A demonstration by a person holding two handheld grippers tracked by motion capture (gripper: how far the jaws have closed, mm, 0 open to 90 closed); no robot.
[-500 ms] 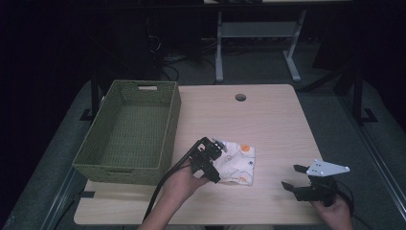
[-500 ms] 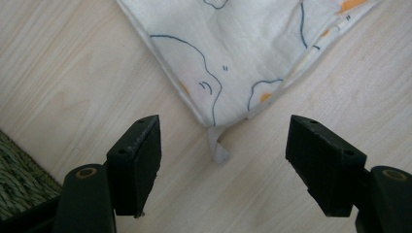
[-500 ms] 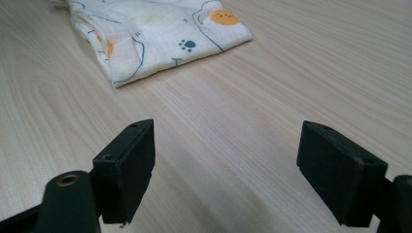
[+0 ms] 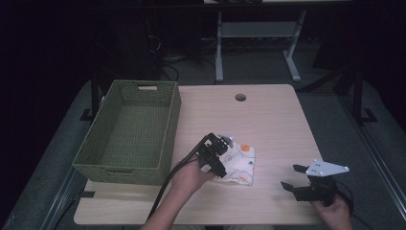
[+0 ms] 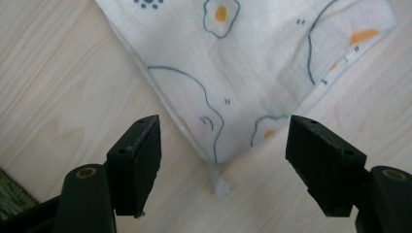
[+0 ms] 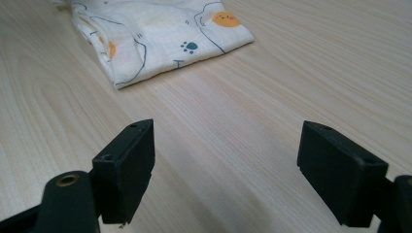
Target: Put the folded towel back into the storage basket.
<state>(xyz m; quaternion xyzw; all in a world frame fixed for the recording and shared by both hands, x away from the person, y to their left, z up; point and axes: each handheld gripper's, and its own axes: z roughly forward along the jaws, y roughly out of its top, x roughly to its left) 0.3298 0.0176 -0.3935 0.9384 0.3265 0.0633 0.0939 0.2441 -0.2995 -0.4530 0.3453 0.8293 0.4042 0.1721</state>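
Resting near the front right edge of the table (image 4: 282,124), the right gripper (image 4: 293,176) sits in the person's right hand (image 4: 332,211), its jaws spread wide over bare wood with nothing between them. A grey three-cornered plate (image 4: 326,168) rides on top of it. In the right gripper view both black jaws stand far apart above the pale wood grain, and the folded cloth (image 6: 160,34) lies farther off, up and to the left, well apart from the jaws.

Left gripper (image 4: 216,152): held in the left hand (image 4: 190,176), positioned over the near left part of the cloth (image 4: 237,165). Jaws wide open. In the left gripper view the jaws straddle one pointed corner of the cloth (image 5: 252,73); that corner sits between them but neither jaw touches it. A small white tag or loose end pokes out just below the corner tip. A black cable (image 4: 165,191) trails back from this gripper along the forearm.

Cloth: white, printed with blue outlines, orange spots and a blue paw mark, folded flat on the table, near the front, roughly centre.

Basket (image 4: 95,155): green woven, rectangular, on the table's left side, just beside the cloth's left, not touching it. Interior looks empty.

Farther back: a round hole (image 4: 240,97) in the tabletop near the rear edge.
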